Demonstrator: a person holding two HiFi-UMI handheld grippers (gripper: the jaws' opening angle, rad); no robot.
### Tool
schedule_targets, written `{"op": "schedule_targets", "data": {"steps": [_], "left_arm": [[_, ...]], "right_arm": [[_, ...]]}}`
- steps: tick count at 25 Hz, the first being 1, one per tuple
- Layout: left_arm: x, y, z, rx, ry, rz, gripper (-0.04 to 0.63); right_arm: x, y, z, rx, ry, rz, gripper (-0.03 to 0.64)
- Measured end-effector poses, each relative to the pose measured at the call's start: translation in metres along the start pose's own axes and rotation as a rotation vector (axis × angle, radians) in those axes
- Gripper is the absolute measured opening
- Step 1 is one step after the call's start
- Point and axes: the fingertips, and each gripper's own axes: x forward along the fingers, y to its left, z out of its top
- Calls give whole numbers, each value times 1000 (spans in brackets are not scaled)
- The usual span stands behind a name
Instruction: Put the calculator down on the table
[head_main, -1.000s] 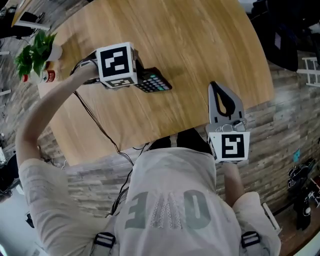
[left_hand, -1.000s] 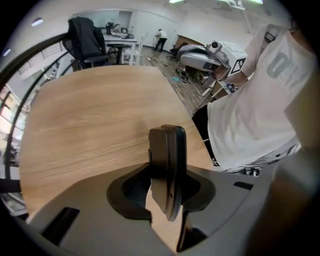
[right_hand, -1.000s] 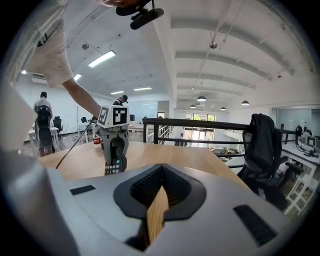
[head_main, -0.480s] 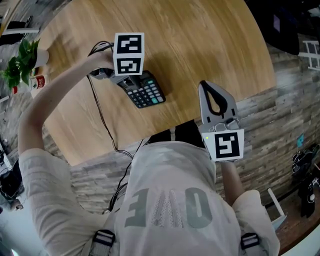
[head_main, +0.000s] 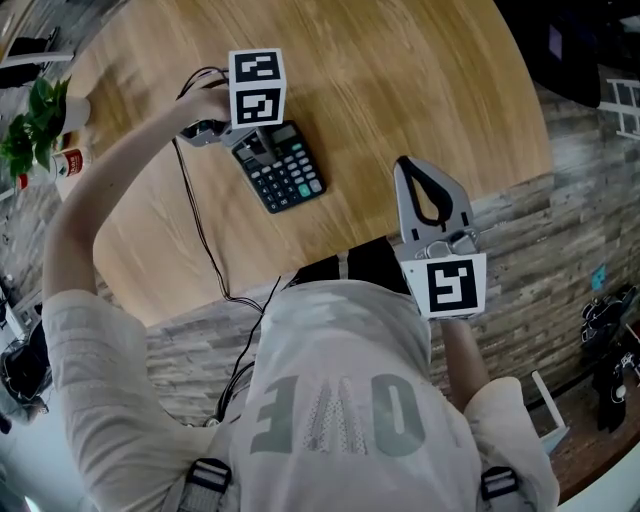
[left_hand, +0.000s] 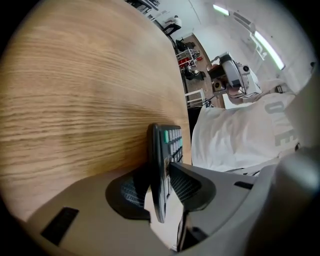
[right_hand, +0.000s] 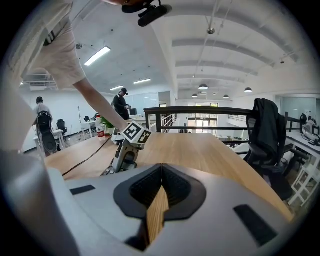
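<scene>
A black calculator (head_main: 288, 175) with grey and green keys lies face up on the round wooden table (head_main: 400, 90), close to its near edge. My left gripper (head_main: 262, 150) reaches down onto the calculator's far end and is shut on it. In the left gripper view the calculator (left_hand: 161, 155) shows edge-on between the two pads (left_hand: 187, 185), low over the table (left_hand: 75, 100). My right gripper (head_main: 404, 163) hovers by the table's near edge, to the right of the calculator, shut and holding nothing. In the right gripper view its jaws (right_hand: 161, 181) meet tip to tip.
A potted plant (head_main: 35, 110) and a red-labelled bottle (head_main: 72, 160) stand at the table's left edge. A black cable (head_main: 205, 250) trails from the left gripper over the table's near edge. An office chair (right_hand: 265, 132) stands at the right side; people (right_hand: 121, 104) stand far behind.
My left gripper has come down and turned with the calculator, which went from tilted in the air to lying on the table. The right gripper has hardly moved.
</scene>
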Motion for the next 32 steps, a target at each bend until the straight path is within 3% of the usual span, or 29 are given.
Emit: {"op": "schedule_targets", "data": {"steps": [8,15,20,23,28,32], "left_arm": [[-2,2,1,-5,-24,78,132],[-11,12,4,-34,-37,304,200],[-20,27,-2,-118,-60,491,325],[-24,29,-5,-162,-65,542,333],[-33,30,-7,-162,-55,633,336],[-55,34,-10,-177,-76,751,334]], "right_arm": [[1,6,-3,-17,5,19,20],[-7,11,10,-61,-34,38,20],[-15,21,17,-98,-45,49,20],[-20,23,21,-116,-58,51,20],[-29,23,28,-144,-75,50,20],[-33,18,36,-172,-93,40,20]]}}
